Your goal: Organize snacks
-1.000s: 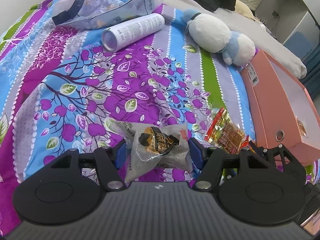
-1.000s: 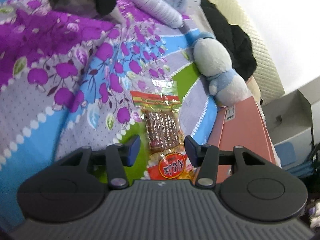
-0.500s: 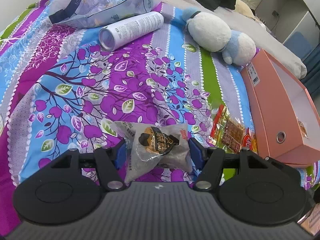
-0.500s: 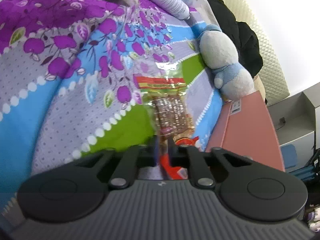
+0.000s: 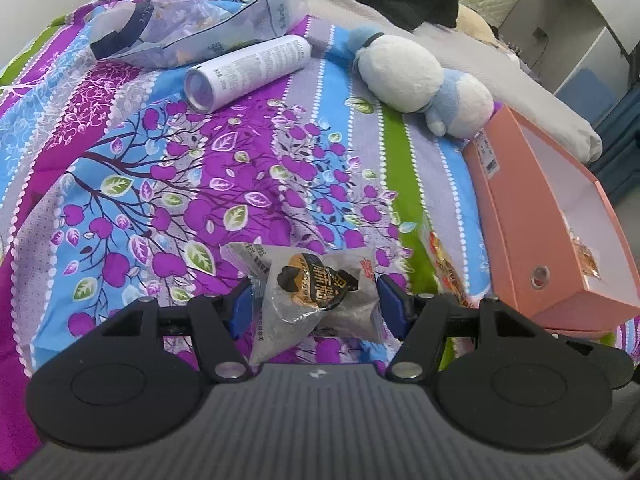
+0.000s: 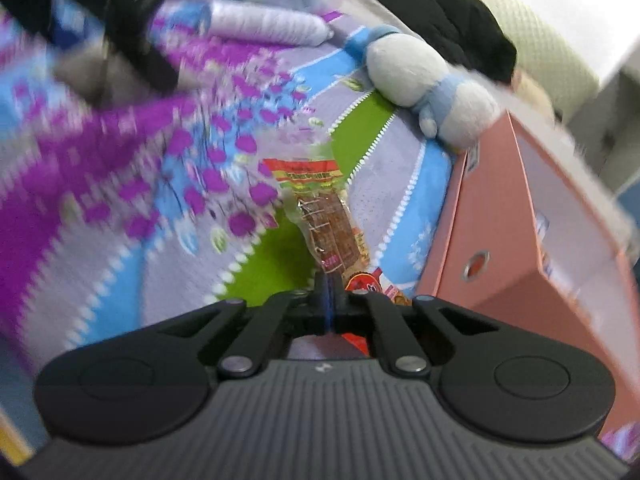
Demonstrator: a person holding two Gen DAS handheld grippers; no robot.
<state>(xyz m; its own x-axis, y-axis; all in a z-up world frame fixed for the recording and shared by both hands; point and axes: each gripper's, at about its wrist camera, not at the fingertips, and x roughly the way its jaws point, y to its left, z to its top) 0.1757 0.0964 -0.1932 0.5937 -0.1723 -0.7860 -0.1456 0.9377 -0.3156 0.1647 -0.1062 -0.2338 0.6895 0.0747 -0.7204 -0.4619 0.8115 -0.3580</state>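
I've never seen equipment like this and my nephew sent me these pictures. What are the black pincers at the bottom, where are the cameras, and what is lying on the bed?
No robot here: a person holds a two-finger gripper in each hand, each with a wide-angle camera looking along its fingers.

The left gripper has its fingers on both sides of a grey snack packet; it seems to grip it.

The right gripper, in a blurry picture, is pinched shut on a clear packet of brown snack bars.

On the flowered bedspread lie a white cylindrical can, a crumpled plastic bag and a plush toy. The open pink box looks like where snacks go.
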